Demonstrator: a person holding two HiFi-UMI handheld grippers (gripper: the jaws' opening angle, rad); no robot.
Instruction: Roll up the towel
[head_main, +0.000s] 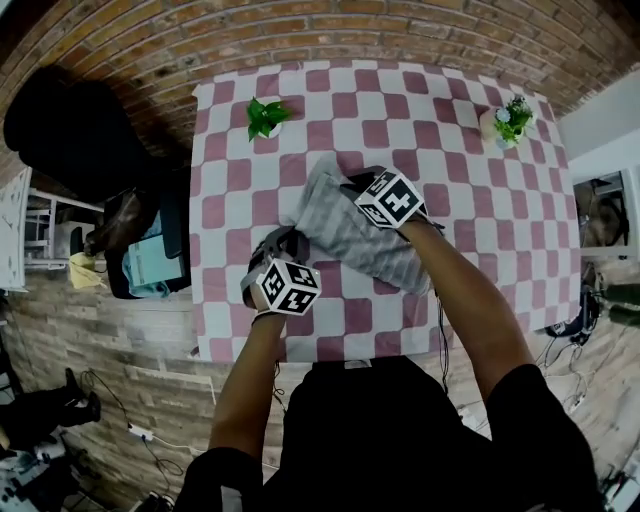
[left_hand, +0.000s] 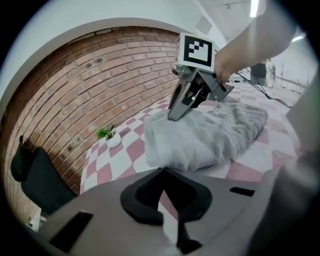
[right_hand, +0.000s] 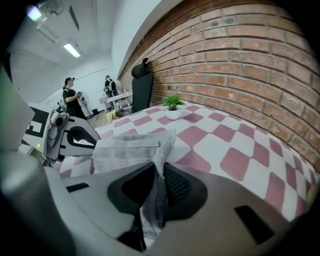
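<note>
A grey towel (head_main: 345, 228) lies bunched and partly folded in the middle of the pink-and-white checked table (head_main: 230, 210). My right gripper (head_main: 348, 184) sits at the towel's far end and is shut on it. In the right gripper view the cloth (right_hand: 152, 205) runs down between the jaws of that gripper (right_hand: 156, 167). My left gripper (head_main: 284, 243) is at the towel's near left corner with its jaws shut. In the left gripper view its tips (left_hand: 161, 171) rest at the towel's edge (left_hand: 200, 140), and no cloth shows between them.
Two small potted plants stand at the far side, one left (head_main: 267, 117) and one right (head_main: 510, 120). A black chair (head_main: 60, 130) sits off the table's left. Brick floor surrounds the table. Two people (right_hand: 70, 95) stand far off in the room.
</note>
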